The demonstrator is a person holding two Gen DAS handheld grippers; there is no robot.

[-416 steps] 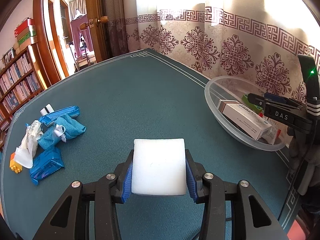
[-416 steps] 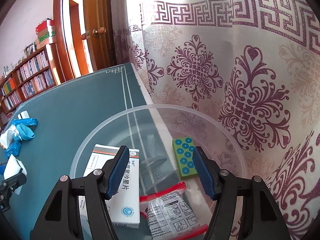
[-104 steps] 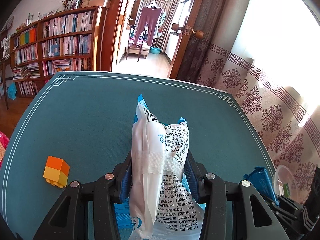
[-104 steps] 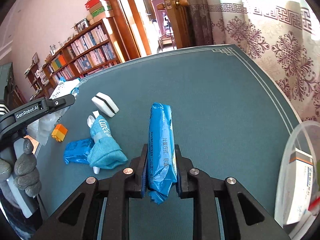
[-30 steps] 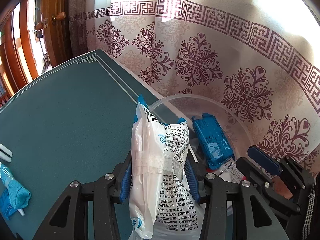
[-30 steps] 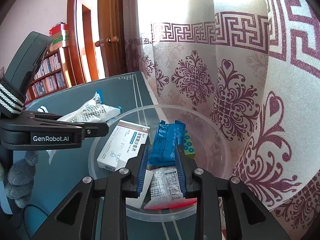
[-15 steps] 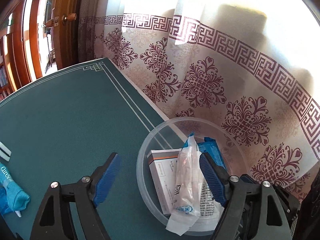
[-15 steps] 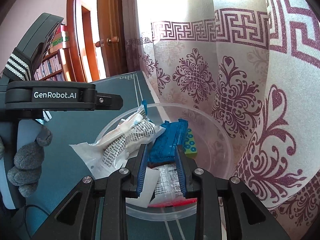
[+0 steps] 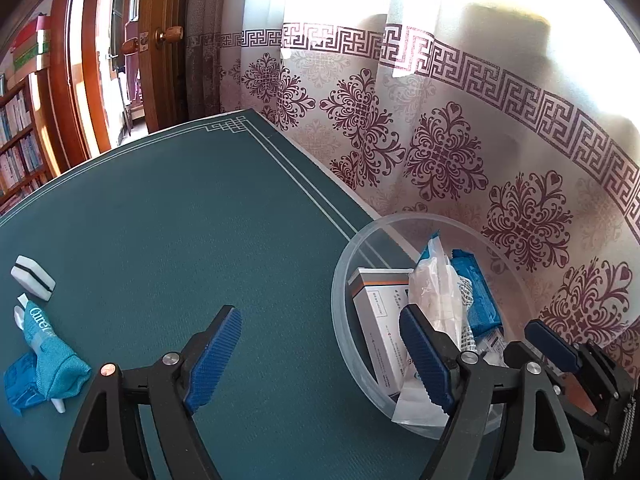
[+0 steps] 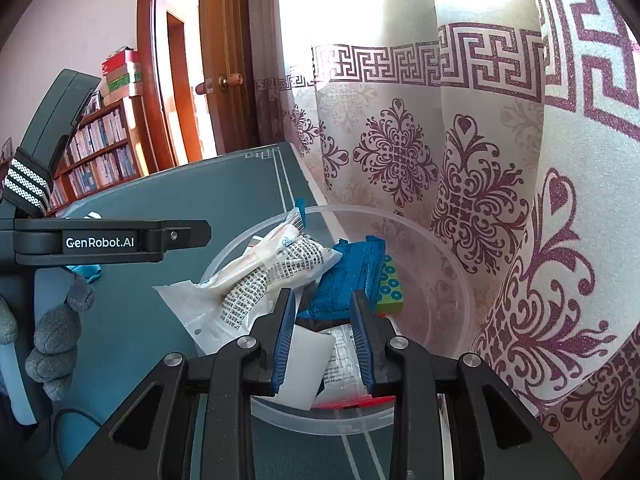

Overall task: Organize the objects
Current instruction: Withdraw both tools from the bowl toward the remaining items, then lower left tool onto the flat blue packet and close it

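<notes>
Over a clear round plastic bowl (image 10: 452, 280) at the edge of a teal cloth-covered counter (image 9: 180, 220), the right gripper (image 10: 323, 334) is easing its jaws apart around a flat blue foil packet (image 10: 348, 280), which is lying in the bowl between the pads with gaps showing on both sides. The left gripper (image 9: 320, 356) is standing beside the bowl with its jaws spread wide and nothing between them. A crinkled white printed plastic pouch (image 10: 260, 280) is lying in the bowl with its tail hanging over the near rim; it looks likely to slide out, or to snag a jaw as the grippers are pulling away, and the light bowl could be tipping with it. A white-and-grey carton (image 9: 380, 320) and a green dotted block (image 10: 390, 290) are sitting inside too. Across the counter, a teal cloth pouch (image 9: 50, 356) and a white block with a dark stripe (image 9: 32, 278) are waiting, well apart from the bowl. A patterned white-and-maroon curtain (image 9: 440, 140) is glowing with daylight behind; a wooden door (image 9: 164, 60) and bookshelves (image 10: 100, 156) are framing the room.
</notes>
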